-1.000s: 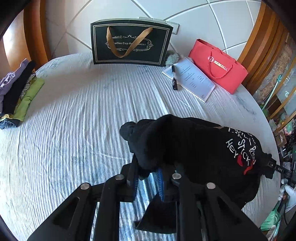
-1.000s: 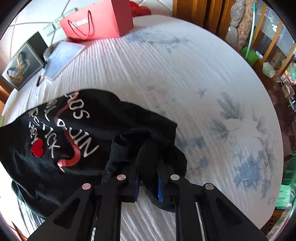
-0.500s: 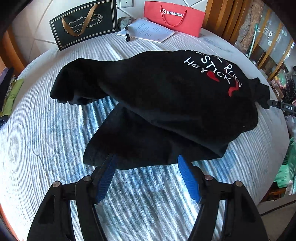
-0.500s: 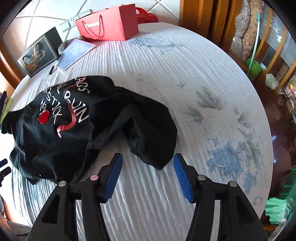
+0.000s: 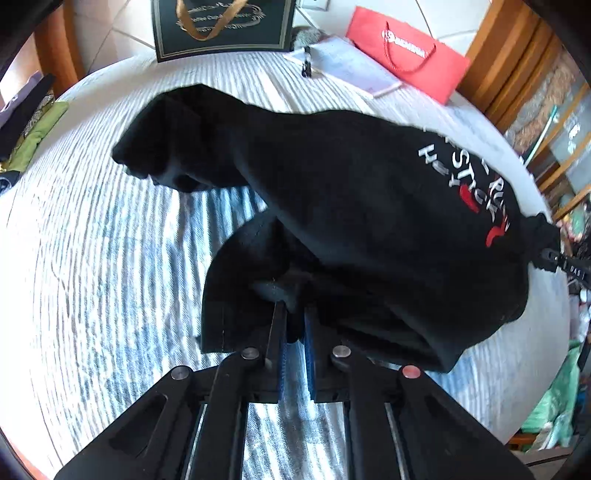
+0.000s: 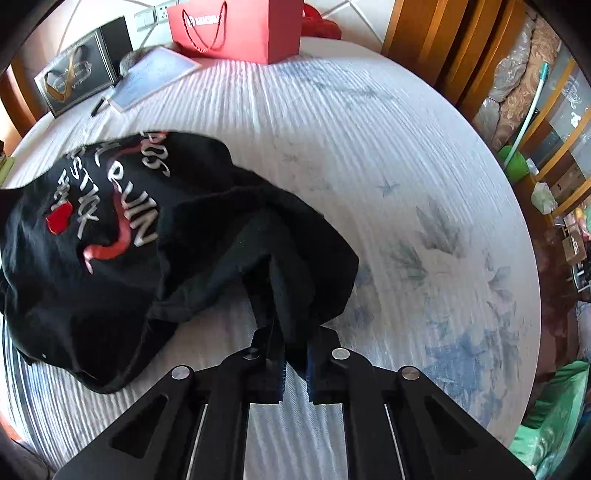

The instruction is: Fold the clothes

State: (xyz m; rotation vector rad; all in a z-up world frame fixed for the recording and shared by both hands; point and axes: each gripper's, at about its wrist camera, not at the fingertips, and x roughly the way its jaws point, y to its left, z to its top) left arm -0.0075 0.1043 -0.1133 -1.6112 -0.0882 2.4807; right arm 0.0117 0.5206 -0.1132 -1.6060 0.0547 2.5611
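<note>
Left wrist view: left gripper [image 5: 294, 325] pinches the soft, rumpled black T-shirt [image 5: 351, 206]; right gripper [image 6: 294, 343] clamps another fold on the ribbed white bedspread [image 6: 369, 155].

Both wrist views look steeply down, close over the shared black shirt [image 5: 351, 206] [image 6: 110, 258].

— What room is this?
— A bedroom: a bed [image 6: 369, 155] under a white ribbed cover with faint blue prints, bright daylight across it.
— And behind it?
— A white quilted headboard [image 5: 122, 26] framed in wood [image 6: 424, 40], with a cabinet [image 6: 554, 122] at the right.
</note>
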